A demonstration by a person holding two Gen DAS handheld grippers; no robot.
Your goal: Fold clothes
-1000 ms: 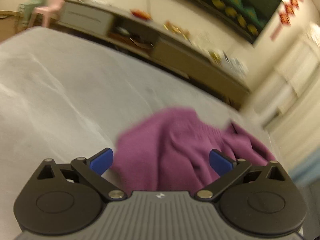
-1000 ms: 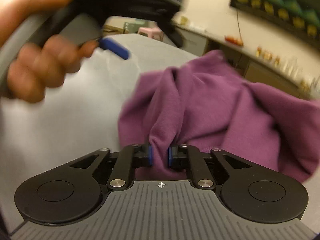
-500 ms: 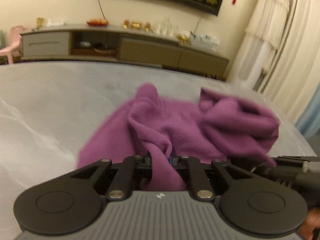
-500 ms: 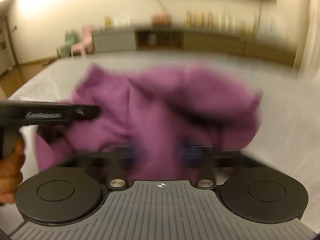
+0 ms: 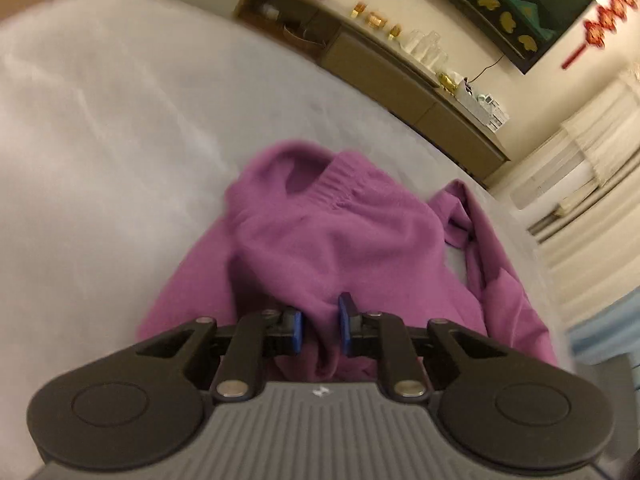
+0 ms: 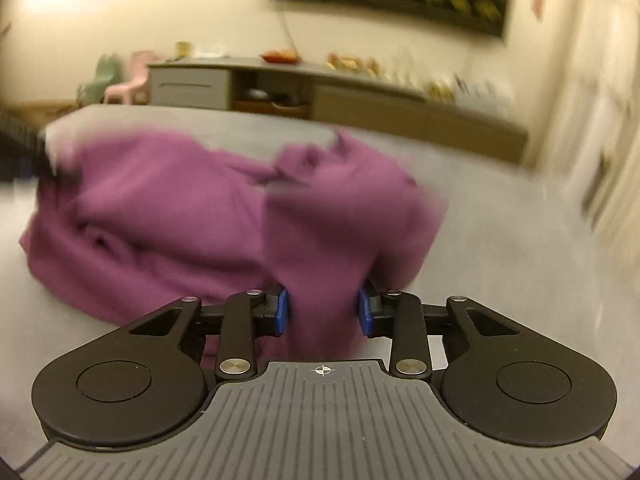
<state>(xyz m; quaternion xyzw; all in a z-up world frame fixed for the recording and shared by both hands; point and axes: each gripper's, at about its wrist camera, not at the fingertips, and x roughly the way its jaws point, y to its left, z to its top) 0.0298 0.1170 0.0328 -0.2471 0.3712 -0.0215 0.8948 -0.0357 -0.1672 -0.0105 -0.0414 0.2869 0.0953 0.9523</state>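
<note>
since a moment ago the sweater (image 5: 340, 240) has spread flatter on the table (image 5: 100, 140), with the left gripper (image 5: 319, 326) and the right gripper (image 6: 322, 312) each clamped on a bunch of cloth, seemingly to pull it straight.

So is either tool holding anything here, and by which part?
Both tools grip the purple sweater. The left tool pinches a fold near its lower body; the right tool holds a thicker bunch of fabric. Which exact part cannot be told.

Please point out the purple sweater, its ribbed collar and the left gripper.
purple sweater (image 5: 352, 240), left wrist view: middle of the body fabric.
ribbed collar (image 5: 340, 184), left wrist view: ribbed neck band.
left gripper (image 5: 320, 328), left wrist view: midway between blue fingertips.
</note>
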